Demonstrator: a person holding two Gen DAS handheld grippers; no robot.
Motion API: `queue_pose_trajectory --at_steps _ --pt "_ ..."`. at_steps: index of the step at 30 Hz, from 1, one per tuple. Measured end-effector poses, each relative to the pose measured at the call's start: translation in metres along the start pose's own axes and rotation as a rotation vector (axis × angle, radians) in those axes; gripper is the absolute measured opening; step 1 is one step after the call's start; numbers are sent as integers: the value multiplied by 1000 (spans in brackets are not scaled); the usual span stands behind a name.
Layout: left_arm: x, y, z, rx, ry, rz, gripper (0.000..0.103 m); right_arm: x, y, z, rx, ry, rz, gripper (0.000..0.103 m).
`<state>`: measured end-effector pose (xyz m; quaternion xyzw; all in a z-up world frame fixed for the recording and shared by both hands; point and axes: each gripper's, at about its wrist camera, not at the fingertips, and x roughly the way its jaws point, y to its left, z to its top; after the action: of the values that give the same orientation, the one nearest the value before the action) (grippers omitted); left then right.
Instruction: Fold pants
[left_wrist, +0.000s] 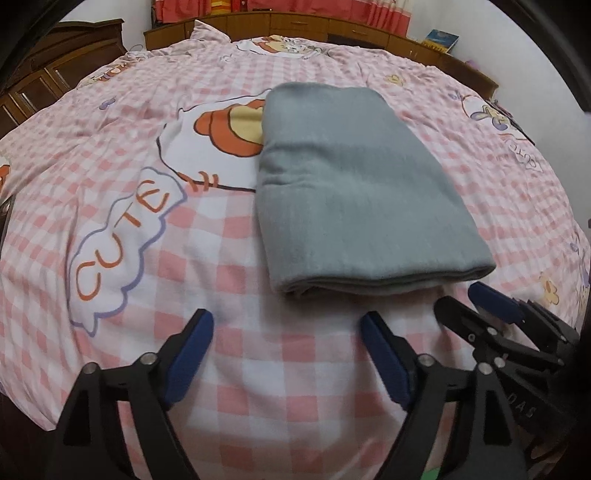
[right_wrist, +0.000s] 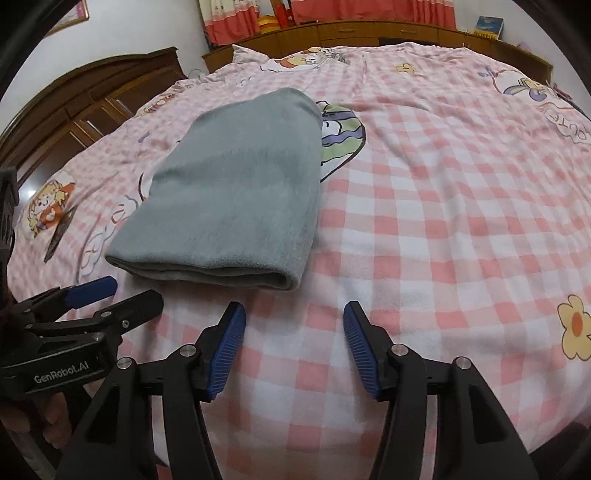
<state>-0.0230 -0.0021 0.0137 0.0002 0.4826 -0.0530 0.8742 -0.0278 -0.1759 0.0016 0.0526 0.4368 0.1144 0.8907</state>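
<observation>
The grey pants (left_wrist: 354, 192) lie folded into a thick rectangle on the pink checked bedspread (left_wrist: 258, 369), the fold's layered edge facing me. My left gripper (left_wrist: 286, 325) stands open just short of that near edge, with only bedspread between its blue pads. In the right wrist view the same folded pants (right_wrist: 236, 192) lie ahead and to the left. My right gripper (right_wrist: 294, 314) is open too, a little in front of the pants' near right corner, holding nothing. Each gripper shows in the other's view: the right gripper (left_wrist: 476, 299) at the right, the left gripper (right_wrist: 122, 291) at the left.
The bedspread (right_wrist: 443, 221) with cartoon prints and a "CUTE" label (left_wrist: 122, 243) covers the whole bed. A dark wooden wardrobe (right_wrist: 92, 99) stands at the left, a wooden headboard shelf (right_wrist: 369, 33) with a book (right_wrist: 489, 26) and red curtains behind. A hand (right_wrist: 33, 424) grips the left tool.
</observation>
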Motion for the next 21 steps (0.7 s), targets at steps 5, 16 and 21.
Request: queue_pose_trajectory --at_steps 5,16,21 --pt "2 -3 0 4 -3 11 90 3 -1 -3 6 -3 4 60" --pt "2 -1 0 -11 -13 -12 93 7 -4 -2 31 0 18 61" --pt "2 -1 -1 -19 -7 -5 93 8 -2 -2 27 -3 12 61"
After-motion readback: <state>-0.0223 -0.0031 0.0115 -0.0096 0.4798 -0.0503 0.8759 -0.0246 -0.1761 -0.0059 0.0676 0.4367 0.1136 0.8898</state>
